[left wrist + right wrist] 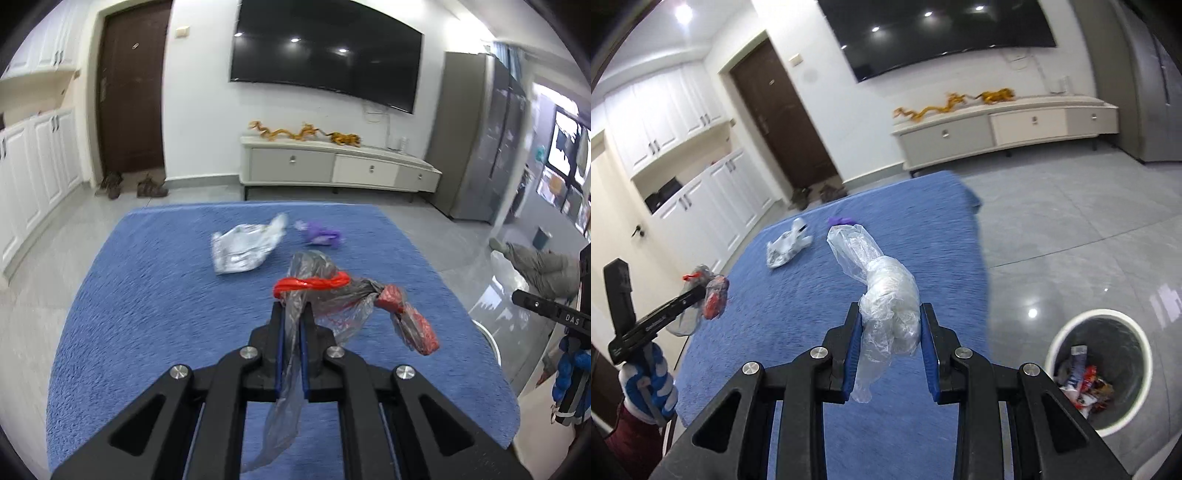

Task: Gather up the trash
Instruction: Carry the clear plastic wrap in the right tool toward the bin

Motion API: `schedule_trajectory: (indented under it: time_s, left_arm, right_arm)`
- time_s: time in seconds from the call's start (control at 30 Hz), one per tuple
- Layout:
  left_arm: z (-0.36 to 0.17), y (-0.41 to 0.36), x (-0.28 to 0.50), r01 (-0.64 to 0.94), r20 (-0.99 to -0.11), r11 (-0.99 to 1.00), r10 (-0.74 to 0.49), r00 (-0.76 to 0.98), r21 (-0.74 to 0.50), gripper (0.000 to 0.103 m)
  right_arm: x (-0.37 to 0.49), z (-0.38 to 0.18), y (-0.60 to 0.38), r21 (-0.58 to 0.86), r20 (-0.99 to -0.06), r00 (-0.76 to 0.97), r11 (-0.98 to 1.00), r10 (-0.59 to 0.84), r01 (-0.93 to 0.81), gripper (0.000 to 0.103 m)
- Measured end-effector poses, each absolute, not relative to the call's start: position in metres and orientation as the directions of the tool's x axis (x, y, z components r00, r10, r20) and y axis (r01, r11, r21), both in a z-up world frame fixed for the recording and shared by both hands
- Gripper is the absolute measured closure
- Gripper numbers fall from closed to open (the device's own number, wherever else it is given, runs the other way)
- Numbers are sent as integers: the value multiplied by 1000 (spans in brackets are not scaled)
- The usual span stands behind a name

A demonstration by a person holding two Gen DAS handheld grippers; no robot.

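My left gripper is shut on a clear plastic bag with a red band and red wrappers, held above the blue cloth. It also shows at the left of the right wrist view. My right gripper is shut on a wad of clear plastic wrap, held above the cloth near its right edge. A crumpled white-silver wrapper and a small purple wrapper lie on the cloth farther away.
A white bin holding several wrappers stands on the grey tile floor to the right of the table. A TV cabinet and a wall TV are beyond. White cupboards and a brown door stand at the left.
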State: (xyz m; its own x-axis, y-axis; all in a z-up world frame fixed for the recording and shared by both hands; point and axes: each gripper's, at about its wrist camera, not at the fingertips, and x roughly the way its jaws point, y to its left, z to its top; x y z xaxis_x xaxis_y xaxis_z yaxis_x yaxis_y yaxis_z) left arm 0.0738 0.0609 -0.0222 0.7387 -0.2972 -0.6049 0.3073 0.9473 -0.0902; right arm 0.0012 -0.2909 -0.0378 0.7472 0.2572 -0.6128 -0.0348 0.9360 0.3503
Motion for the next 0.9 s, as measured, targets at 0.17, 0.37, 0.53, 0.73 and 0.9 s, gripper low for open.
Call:
schedule_trajectory:
  time_s: [0.17, 0.37, 0.53, 0.73, 0.9]
  left_arm:
    - [-14, 9, 60, 382, -597, 924, -324, 734, -32, 96]
    - [-11, -44, 47, 466, -599, 884, -356, 717, 32, 96]
    - [-9, -86, 40, 528, -612, 847, -381, 693, 69, 96]
    - [-16, -148, 41, 598, -645, 795, -403, 649, 105, 96]
    - [-33, -204, 51, 660, -711, 747, -426, 560, 73, 96]
  right_arm:
    - [-28, -38, -327, 343, -604, 776, 938, 183, 46, 73]
    - [-59, -48, -372, 329, -615, 783, 932, 87, 154, 73]
    - [-77, -69, -403, 348, -635, 771, 909, 48, 230, 73]
    - [-90, -103, -435, 375, -660, 751, 879, 30, 294, 73]
    - [-97, -132, -460, 398, -680, 733, 847, 15, 352, 73]
